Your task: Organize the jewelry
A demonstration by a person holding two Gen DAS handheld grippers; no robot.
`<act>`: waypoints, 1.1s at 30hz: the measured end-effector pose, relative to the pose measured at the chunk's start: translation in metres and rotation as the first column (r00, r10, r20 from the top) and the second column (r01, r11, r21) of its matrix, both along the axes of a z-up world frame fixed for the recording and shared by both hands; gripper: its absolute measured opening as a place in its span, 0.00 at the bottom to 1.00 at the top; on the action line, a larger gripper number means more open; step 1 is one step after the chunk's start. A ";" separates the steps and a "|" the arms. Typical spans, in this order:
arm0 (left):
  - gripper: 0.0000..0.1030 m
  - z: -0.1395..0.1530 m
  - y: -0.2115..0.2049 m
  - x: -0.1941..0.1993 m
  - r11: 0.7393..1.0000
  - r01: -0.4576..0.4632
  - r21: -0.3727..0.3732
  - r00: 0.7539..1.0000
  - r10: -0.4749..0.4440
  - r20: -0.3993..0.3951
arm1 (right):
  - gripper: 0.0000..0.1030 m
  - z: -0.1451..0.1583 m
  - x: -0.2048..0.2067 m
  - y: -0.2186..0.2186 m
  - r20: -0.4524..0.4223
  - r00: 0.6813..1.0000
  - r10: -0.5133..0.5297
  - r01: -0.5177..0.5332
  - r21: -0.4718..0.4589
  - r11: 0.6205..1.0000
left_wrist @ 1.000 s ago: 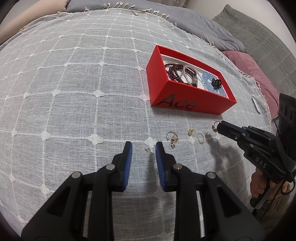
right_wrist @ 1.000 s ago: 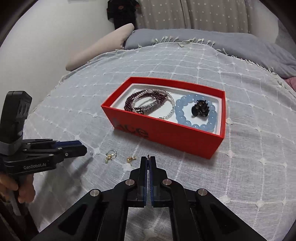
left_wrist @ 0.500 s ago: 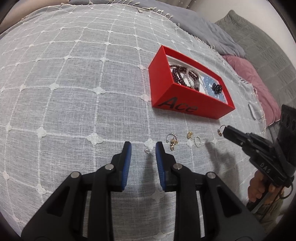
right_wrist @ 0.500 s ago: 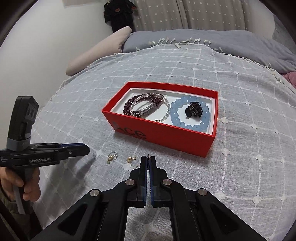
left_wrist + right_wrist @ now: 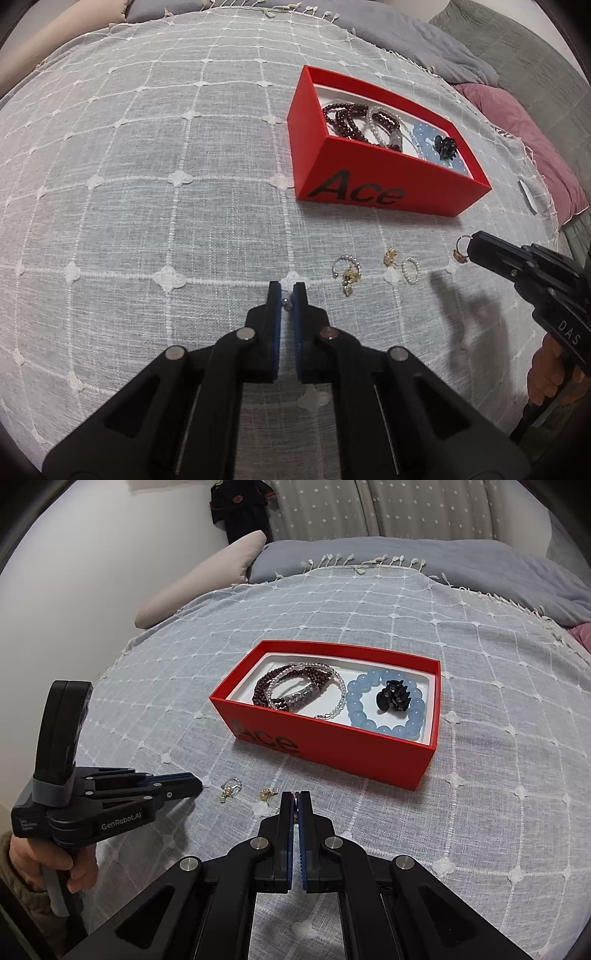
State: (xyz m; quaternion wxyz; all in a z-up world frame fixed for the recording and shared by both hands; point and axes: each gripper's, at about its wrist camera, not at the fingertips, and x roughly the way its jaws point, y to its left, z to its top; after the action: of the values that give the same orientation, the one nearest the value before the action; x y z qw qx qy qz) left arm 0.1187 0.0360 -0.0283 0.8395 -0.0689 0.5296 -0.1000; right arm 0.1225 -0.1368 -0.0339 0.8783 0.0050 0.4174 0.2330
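picking small pieces off the bed for the red box

left wrist view: left claw (image 5: pixel 287 295), its jaws just closing, is pinching a tiny ring (image 5: pixel 285 302); next it needs lifting to the red box (image 5: pixel 369 184). right wrist view: right claw (image 5: pixel 296 805) is closed on something mostly hidden, likely a gold ring.

Tiny silver piece (image 5: pixel 286 302) between left tongs (image 5: pixel 287 295) stays unidentifiable.
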 end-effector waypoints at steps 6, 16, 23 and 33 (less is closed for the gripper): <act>0.07 0.005 0.011 0.002 0.997 -0.026 -0.074 1.000 0.026 0.003 | 0.02 0.003 -0.001 -0.001 0.003 1.000 -0.001 0.001 0.012 1.000; 0.07 0.010 0.017 -0.004 0.995 -0.025 -0.095 1.000 0.027 0.011 | 0.03 -0.004 0.001 0.001 -0.036 0.999 0.031 -0.030 0.013 0.999; 0.07 0.012 0.019 -0.005 0.995 -0.026 -0.097 1.000 0.027 0.014 | 0.15 -0.025 -0.001 0.012 -0.089 0.994 0.060 -0.064 -0.042 0.997; 0.07 0.015 0.019 -0.003 0.993 -0.026 -0.112 0.999 0.029 0.022 | 0.17 -0.037 -0.003 0.024 -0.093 0.994 0.059 -0.068 -0.097 0.993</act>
State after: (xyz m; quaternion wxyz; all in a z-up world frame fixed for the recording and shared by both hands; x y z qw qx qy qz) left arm 0.1158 0.0555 -0.0132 0.8418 -0.1217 0.5124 -0.1187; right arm 0.1193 -0.1129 -0.0710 0.8498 -0.0420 0.4677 0.2393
